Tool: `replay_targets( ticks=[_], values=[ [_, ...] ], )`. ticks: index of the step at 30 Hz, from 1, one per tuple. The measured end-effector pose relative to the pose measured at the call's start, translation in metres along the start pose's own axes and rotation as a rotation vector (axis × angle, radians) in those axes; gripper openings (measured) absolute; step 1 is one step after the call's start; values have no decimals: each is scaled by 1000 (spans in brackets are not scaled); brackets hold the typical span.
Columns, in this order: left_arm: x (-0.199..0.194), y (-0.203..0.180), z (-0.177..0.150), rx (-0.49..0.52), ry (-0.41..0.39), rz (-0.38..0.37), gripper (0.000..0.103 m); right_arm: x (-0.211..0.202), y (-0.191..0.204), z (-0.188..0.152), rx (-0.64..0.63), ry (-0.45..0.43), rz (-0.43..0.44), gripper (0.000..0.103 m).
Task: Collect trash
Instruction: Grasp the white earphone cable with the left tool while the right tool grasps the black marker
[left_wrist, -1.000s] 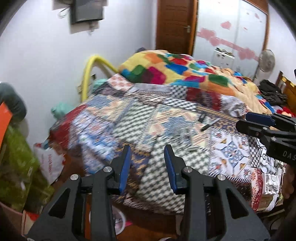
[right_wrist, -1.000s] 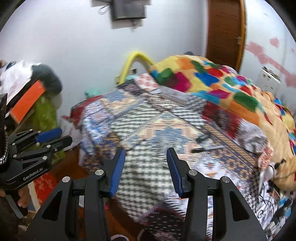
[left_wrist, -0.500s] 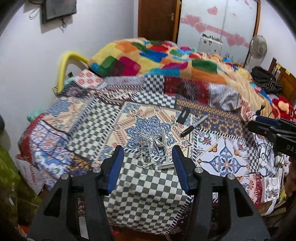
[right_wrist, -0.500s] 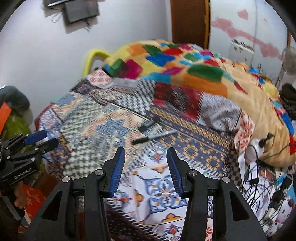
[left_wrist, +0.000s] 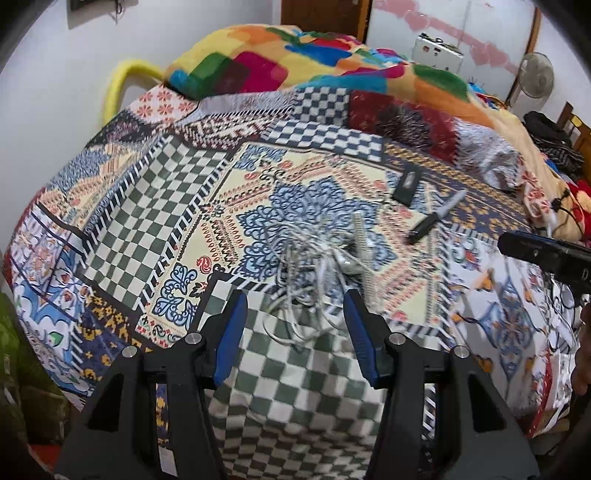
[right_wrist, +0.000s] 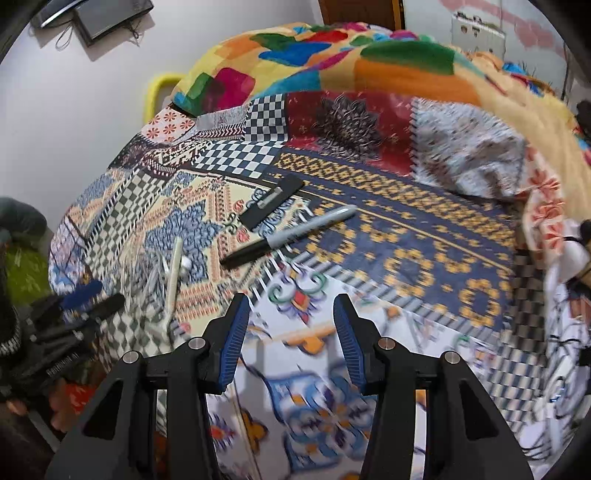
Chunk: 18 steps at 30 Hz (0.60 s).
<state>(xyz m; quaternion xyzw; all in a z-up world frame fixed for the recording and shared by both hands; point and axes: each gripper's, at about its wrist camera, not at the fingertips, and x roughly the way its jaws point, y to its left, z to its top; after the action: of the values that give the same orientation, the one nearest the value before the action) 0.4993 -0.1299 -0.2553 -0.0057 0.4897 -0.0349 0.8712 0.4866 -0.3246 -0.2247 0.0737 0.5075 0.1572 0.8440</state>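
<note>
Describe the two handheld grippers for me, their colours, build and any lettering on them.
Both the left gripper and the right gripper have black angular plastic frames with silver round bolts and two fingers lined with ribbed blue pads. The left one, seen from the right wrist view, carries small white lettering, too blurred to read.

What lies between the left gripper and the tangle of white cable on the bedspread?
Nothing visible. The left gripper has open, empty jaws, and the cable tangle lies just beyond its fingertips on the patchwork bedspread. The marker lies off to the side.
</note>
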Motion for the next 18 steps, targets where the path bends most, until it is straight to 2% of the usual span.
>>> replay_targets(
  ticks=[2, 10, 11, 15, 18],
  values=[
    [8, 4, 3, -12, -3, 5, 53, 9, 3, 6, 12, -6, 1, 44],
    [32, 2, 11, -12, -4, -31, 52, 47, 26, 29, 12, -31, -124, 44],
    [35, 0, 11, -9, -1, -26, 46, 49, 29, 29, 4, -36, -146, 44],
    [43, -1, 10, -3, 8, -15, 35, 58, 41, 23, -96, -44, -271, 44],
    [40, 0, 9, 12, 7, -21, 22, 61, 36, 17, -115, -28, -293, 44]
  ],
)
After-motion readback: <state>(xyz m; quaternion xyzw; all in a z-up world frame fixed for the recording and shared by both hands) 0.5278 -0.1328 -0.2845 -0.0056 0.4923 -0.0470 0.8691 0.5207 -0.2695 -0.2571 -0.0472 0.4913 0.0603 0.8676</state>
